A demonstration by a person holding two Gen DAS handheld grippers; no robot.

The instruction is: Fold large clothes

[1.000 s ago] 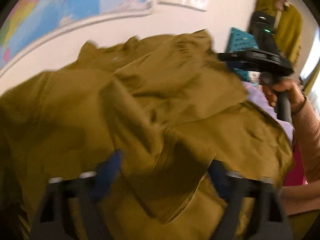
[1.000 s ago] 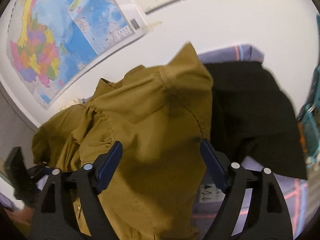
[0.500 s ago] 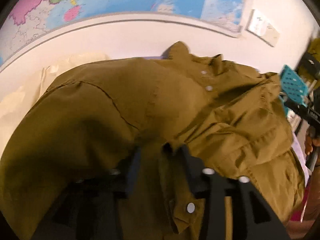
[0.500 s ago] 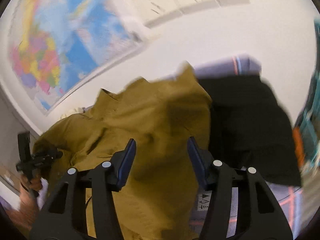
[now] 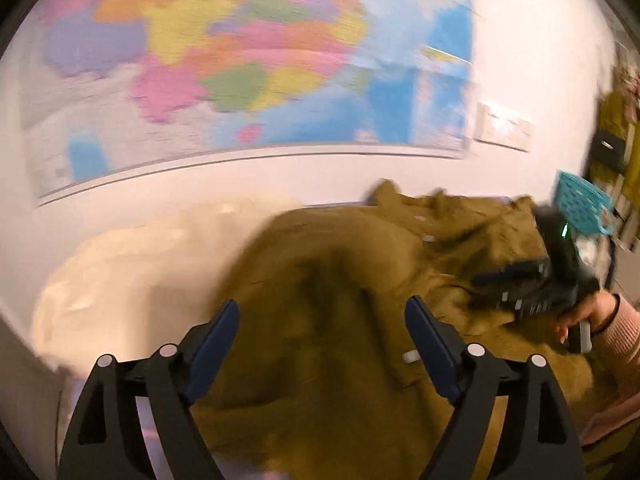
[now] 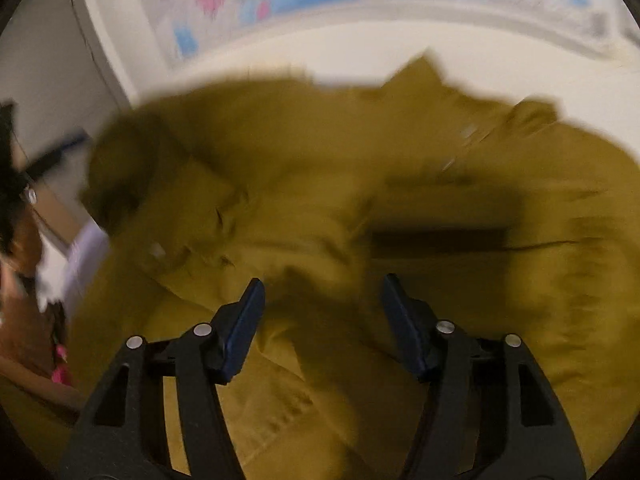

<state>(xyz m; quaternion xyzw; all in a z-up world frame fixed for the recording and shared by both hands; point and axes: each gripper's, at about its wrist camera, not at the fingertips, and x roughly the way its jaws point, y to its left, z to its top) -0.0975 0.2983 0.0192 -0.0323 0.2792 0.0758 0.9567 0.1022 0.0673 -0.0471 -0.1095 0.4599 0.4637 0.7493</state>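
An olive-brown button shirt (image 5: 340, 280) lies crumpled on the surface and fills the right wrist view (image 6: 360, 200). My left gripper (image 5: 322, 316) is open and empty, just above the shirt's left part. My right gripper (image 6: 322, 300) is open over the shirt's middle, with nothing held between its fingers. It also shows in the left wrist view (image 5: 532, 284), held by a hand over the shirt's right side. Both views are motion-blurred.
A cream cloth (image 5: 132, 264) lies left of the shirt. A colourful wall map (image 5: 240, 60) and a wall socket plate (image 5: 504, 126) hang behind. A teal basket (image 5: 580, 200) stands at the far right. A lilac cloth (image 6: 86, 256) shows at the shirt's left edge.
My left gripper was shut on shirt fabric half a second ago; it has opened and let go. Both cameras swung left. My right gripper stayed open, now lower over the shirt.
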